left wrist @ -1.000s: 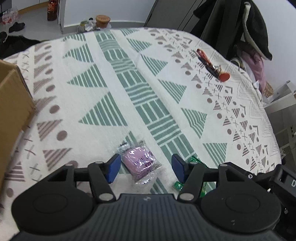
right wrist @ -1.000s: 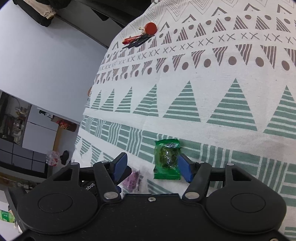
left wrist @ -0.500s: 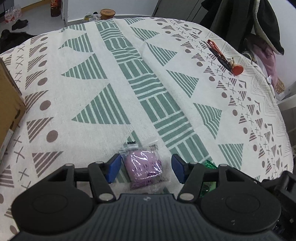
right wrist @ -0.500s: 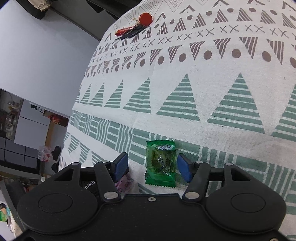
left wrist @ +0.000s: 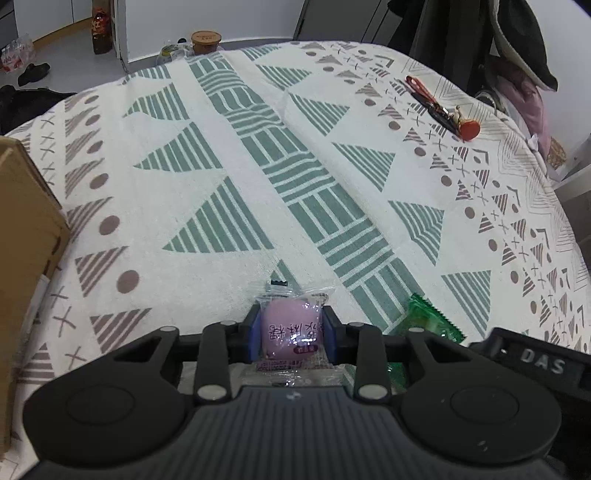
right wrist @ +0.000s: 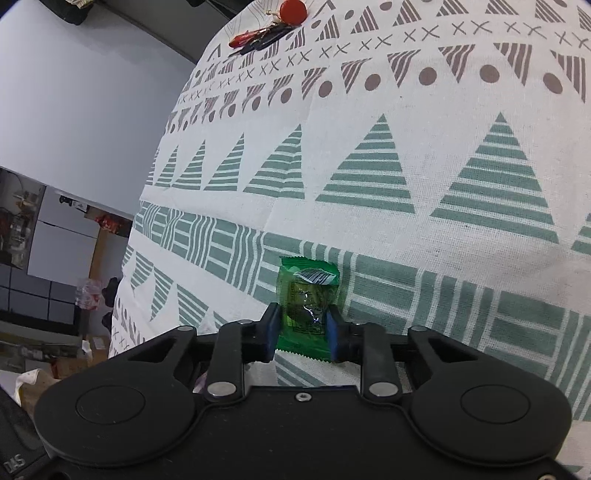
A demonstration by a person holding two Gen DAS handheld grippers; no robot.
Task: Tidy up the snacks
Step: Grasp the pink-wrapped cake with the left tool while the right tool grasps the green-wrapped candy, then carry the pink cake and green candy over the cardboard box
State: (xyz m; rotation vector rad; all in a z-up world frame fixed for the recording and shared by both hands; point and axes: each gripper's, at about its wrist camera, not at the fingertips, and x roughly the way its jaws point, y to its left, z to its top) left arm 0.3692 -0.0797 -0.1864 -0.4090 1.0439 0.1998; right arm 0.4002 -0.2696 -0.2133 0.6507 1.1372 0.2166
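A pink snack in a clear wrapper [left wrist: 291, 328] lies on the patterned tablecloth [left wrist: 295, 177], and my left gripper [left wrist: 291, 332] is shut on it, blue pads pressed to both sides. A green wrapped snack [right wrist: 306, 295] sits between the pads of my right gripper [right wrist: 302, 328], whose jaws are closing and squeeze the packet. In the left wrist view the same green snack [left wrist: 432, 317] shows just to the right, beside the black body of the right gripper.
A cardboard box [left wrist: 22, 258] stands at the left edge of the table. A bunch of keys with a red tag [left wrist: 443, 107] lies at the far right of the cloth. Jars [left wrist: 205, 40] and a bottle [left wrist: 101, 26] stand beyond the far edge.
Both grippers went from open around their snacks to closed on them: the left onto the pink snack, the right onto the green one. The right gripper sank slightly.
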